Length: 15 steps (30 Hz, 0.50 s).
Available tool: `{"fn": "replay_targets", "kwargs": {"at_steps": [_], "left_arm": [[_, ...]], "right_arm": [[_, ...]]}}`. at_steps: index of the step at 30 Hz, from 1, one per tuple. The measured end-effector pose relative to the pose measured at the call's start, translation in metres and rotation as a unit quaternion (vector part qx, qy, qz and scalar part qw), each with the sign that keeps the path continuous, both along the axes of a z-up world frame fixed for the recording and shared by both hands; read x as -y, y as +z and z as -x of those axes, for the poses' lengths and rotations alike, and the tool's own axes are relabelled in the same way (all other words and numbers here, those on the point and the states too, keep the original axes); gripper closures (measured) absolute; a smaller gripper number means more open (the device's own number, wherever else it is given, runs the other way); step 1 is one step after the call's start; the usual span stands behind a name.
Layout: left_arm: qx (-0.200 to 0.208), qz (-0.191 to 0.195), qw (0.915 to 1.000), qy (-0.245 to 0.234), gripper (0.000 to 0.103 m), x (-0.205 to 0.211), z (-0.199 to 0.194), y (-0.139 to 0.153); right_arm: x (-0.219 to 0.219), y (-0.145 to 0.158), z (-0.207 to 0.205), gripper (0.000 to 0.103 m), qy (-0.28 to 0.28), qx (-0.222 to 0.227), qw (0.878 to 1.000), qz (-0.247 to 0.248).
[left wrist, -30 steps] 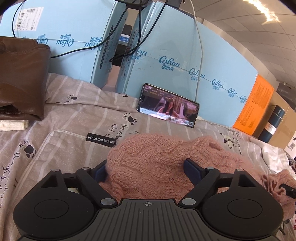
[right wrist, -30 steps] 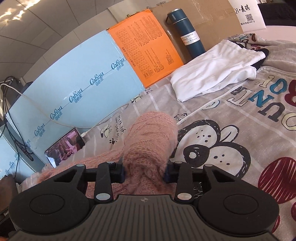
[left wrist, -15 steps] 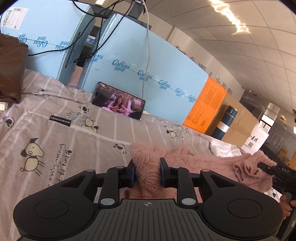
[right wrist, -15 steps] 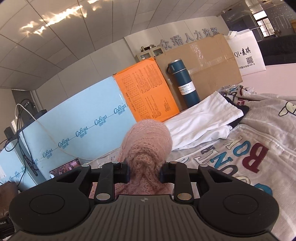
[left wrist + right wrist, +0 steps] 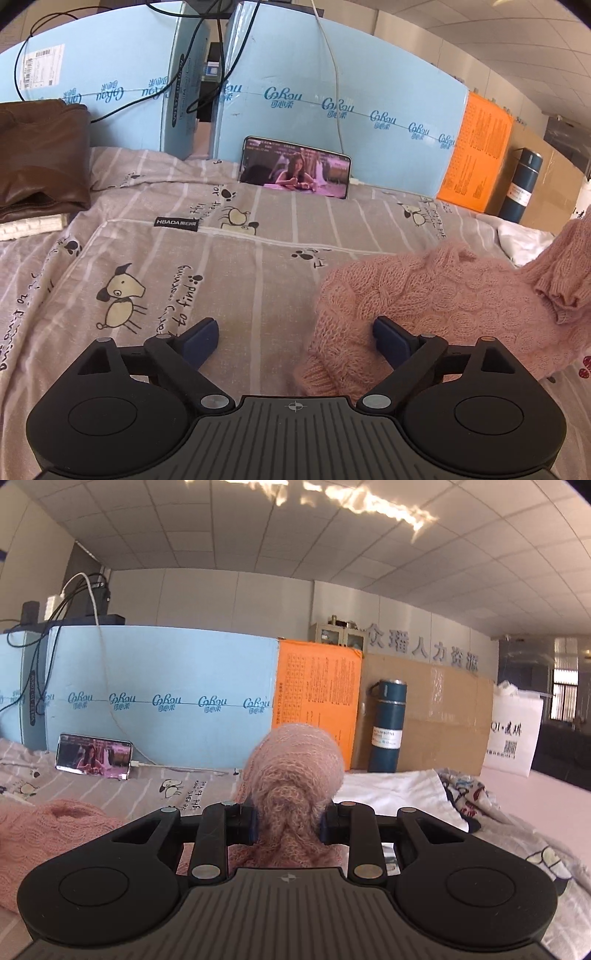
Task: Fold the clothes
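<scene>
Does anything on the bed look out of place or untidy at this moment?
Yes: the pink sweater lies crumpled, not flat. One bunched part is clamped in the right gripper; the left gripper has just opened and grips nothing.

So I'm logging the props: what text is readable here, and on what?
"HBADA": black tag on the grey striped bedsheet.
"CoRou": pale blue foam boards.
"to find": bedsheet print.
"众瑶人力资源": back wall sign.
Orange sheet, teal flask label, shipping label: too small.
</scene>
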<state>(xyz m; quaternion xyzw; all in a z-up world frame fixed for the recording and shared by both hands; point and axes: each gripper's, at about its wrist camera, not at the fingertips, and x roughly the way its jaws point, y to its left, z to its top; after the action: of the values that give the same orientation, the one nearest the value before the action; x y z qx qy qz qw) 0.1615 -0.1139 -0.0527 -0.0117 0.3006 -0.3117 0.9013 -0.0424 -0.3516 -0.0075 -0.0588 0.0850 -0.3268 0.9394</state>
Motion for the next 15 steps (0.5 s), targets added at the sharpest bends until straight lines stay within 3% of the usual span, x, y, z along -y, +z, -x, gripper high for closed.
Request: {"fn": "replay_targets", "kwargs": {"at_steps": [4, 7, 10, 12, 15], "left_arm": [[-0.009, 0.053, 0.9985, 0.015, 0.01, -0.019, 0.002, 0.005], [-0.009, 0.084, 0.9961, 0.024, 0.01, -0.033, 0.004, 0.011], [0.006, 0.113, 0.9932, 0.029, 0.01, -0.046, 0.008, 0.02], [0.016, 0.128, 0.991, 0.035, 0.01, -0.054, 0.009, 0.025], [0.024, 0.152, 0.9872, 0.043, 0.009, -0.066, 0.01, 0.032]], "right_arm": [[-0.051, 0.0, -0.023, 0.077, 0.054, -0.034, 0.991, 0.12], [-0.092, -0.01, -0.038, 0.077, 0.109, -0.071, 0.971, 0.203], [-0.124, -0.026, -0.051, 0.077, 0.169, -0.104, 0.948, 0.249], [-0.139, -0.029, -0.055, 0.077, 0.219, -0.112, 0.939, 0.241], [-0.141, -0.02, -0.063, 0.074, 0.31, -0.114, 0.934, 0.136]]}}
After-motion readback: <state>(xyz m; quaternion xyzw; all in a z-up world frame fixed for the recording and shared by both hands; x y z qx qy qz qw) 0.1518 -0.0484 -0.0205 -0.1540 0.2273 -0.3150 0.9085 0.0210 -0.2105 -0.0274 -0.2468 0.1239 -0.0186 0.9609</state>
